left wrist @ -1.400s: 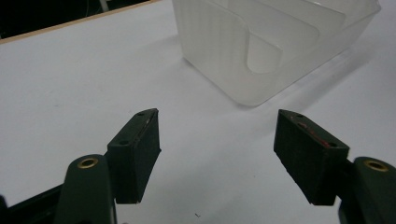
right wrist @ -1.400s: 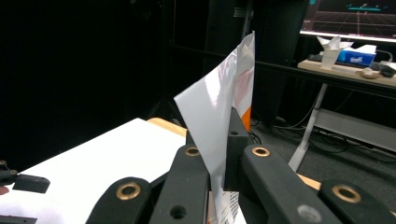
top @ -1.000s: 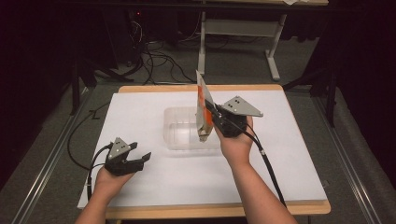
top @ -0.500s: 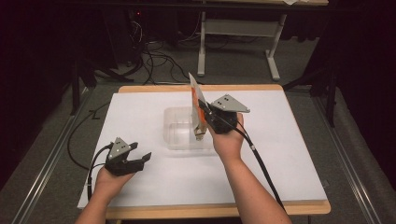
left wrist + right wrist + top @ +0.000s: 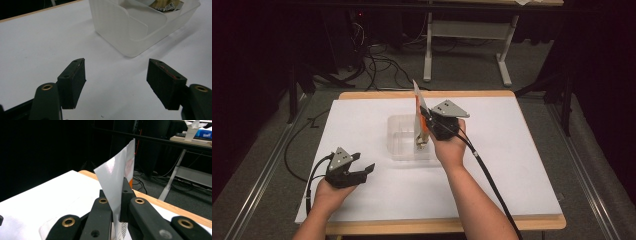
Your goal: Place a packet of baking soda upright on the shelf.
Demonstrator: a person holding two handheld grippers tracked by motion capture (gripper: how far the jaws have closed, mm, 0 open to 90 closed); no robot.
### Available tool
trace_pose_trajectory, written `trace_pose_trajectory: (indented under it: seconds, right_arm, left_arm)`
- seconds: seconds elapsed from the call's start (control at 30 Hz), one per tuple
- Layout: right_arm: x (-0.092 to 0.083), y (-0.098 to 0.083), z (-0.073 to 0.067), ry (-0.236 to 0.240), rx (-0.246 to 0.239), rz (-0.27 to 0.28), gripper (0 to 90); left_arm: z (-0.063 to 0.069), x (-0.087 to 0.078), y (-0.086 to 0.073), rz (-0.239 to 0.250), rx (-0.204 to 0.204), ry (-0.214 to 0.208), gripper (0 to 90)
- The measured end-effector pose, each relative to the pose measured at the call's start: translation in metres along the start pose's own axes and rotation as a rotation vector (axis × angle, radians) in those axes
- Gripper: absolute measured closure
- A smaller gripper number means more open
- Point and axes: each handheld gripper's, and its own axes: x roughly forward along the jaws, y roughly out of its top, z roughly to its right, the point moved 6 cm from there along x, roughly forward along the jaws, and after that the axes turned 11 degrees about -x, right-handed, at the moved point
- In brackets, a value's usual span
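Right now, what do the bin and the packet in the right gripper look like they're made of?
Bin: looks like frosted translucent plastic, matte; its contents show blurred through the milky walls, and the corners are rounded.
Packet: looks like thin glossy film or foil, possibly a sachet; a silvery-white face with sheen, curling under the grip of the right gripper, orange print on the side seen from the high view.

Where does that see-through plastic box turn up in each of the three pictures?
High view: the clear plastic box sits mid-table on the white sheet, just left of the right claw.
Left gripper view: upper right, beyond the open jaws.
Right gripper view: low at bottom left, its rim blurred, behind the jaws.
Shared landmark: the white sheet under it.
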Motion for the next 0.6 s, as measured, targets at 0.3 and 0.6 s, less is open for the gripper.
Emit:
trace_pose_trajectory:
  seconds: [0.3,0.6]
  right_arm:
    - [0.007,-0.013,-0.005,0.004,-0.011,-0.019,90.0]
    - [0.005,-0.019,-0.005,0.014,0.007,-0.016,90.0]
  left_arm:
    - [0.000,0.001,0.000,0.000,-0.005,0.000,31.8]
    - [0.001,0.001,0.000,-0.001,-0.004,0.001,31.8]
